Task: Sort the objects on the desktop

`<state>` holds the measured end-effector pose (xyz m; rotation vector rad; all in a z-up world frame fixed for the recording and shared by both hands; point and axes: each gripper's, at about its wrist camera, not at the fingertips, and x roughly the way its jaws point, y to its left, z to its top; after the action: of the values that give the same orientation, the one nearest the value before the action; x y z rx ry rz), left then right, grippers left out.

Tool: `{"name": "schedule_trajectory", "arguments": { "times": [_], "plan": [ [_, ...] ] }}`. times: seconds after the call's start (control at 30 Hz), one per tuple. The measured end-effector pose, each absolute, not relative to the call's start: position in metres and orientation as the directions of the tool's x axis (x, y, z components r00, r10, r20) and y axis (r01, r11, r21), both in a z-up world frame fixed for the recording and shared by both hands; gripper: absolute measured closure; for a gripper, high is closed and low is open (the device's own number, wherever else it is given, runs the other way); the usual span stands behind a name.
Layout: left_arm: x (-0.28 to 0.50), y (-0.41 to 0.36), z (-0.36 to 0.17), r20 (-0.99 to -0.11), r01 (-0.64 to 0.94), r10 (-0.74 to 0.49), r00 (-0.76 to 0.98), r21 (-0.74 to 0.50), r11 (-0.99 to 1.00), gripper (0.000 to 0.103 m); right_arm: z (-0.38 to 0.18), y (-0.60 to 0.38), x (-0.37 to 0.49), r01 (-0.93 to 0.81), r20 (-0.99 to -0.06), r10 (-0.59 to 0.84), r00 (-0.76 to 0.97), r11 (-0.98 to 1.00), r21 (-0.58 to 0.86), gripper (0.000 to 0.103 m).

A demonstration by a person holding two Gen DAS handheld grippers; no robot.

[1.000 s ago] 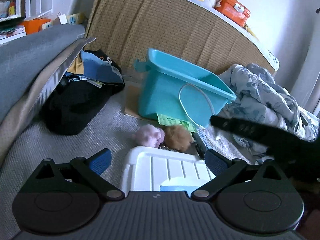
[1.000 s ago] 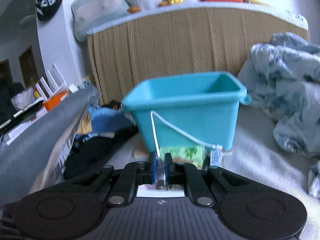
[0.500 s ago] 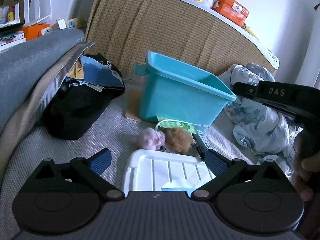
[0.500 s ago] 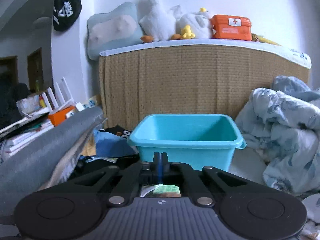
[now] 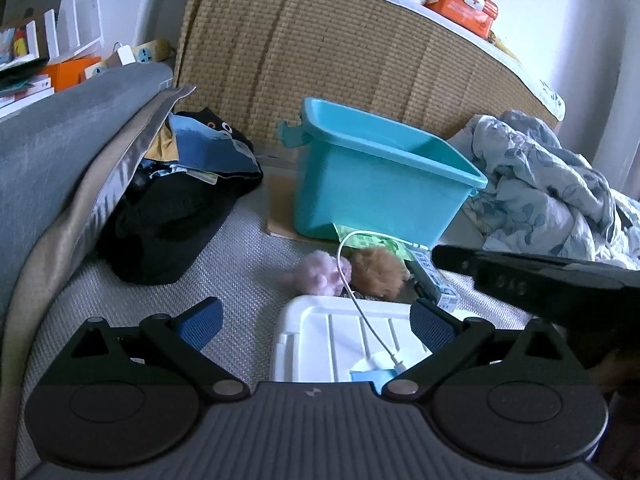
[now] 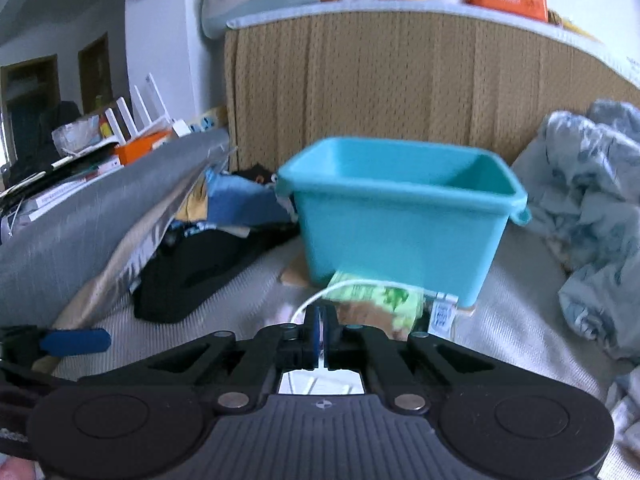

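**Inspector A:** Two grippers noted. On the left gripper (image 5: 316,320) we record both blue-padded fingers (image 5: 198,322) spread wide, with nothing between them; below them lies a white ribbed plastic lid (image 5: 340,344).

**Inspector B:** Agreed. The right gripper (image 6: 321,334) has its pads pressed together on a thin white charging cable (image 6: 352,285). In the right wrist view the cable arcs out of the pinch to the right, toward the foot of the bin.

**Inspector A:** In the left wrist view we trace that same cable (image 5: 362,312) looping across the lid; its plug end lies on the lid's near part, beside a small pale blue item whose nature we cannot tell.

**Inspector B:** The open teal plastic bin (image 5: 380,176) stands upright on a flat piece of brown cardboard (image 5: 280,216), in front of a woven tan headboard (image 5: 340,48). We see nothing inside it from either view.

**Inspector A:** Between bin and lid we log a fluffy lilac pompom (image 5: 320,274) touching a fluffy brown pompom (image 5: 380,272), and a green printed packet (image 6: 380,296) at the bin's foot.

**Inspector B:** A crumpled blue-patterned quilt (image 5: 552,184) lies to the right, dark clothing (image 5: 168,232) to the left.
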<state>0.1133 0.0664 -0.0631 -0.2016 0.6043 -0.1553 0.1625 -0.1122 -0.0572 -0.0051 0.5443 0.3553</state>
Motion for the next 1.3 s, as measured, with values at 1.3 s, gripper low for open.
{"name": "schedule_trajectory", "arguments": {
  "times": [1.3],
  "plan": [
    [0.118, 0.079, -0.07, -0.579, 0.047, -0.166, 0.799, -0.215, 0.976, 0.001, -0.137, -0.074, 0.169, -0.395, -0.639, 0.265, 0.722, 0.916, -0.066, 0.073]
  ]
}}
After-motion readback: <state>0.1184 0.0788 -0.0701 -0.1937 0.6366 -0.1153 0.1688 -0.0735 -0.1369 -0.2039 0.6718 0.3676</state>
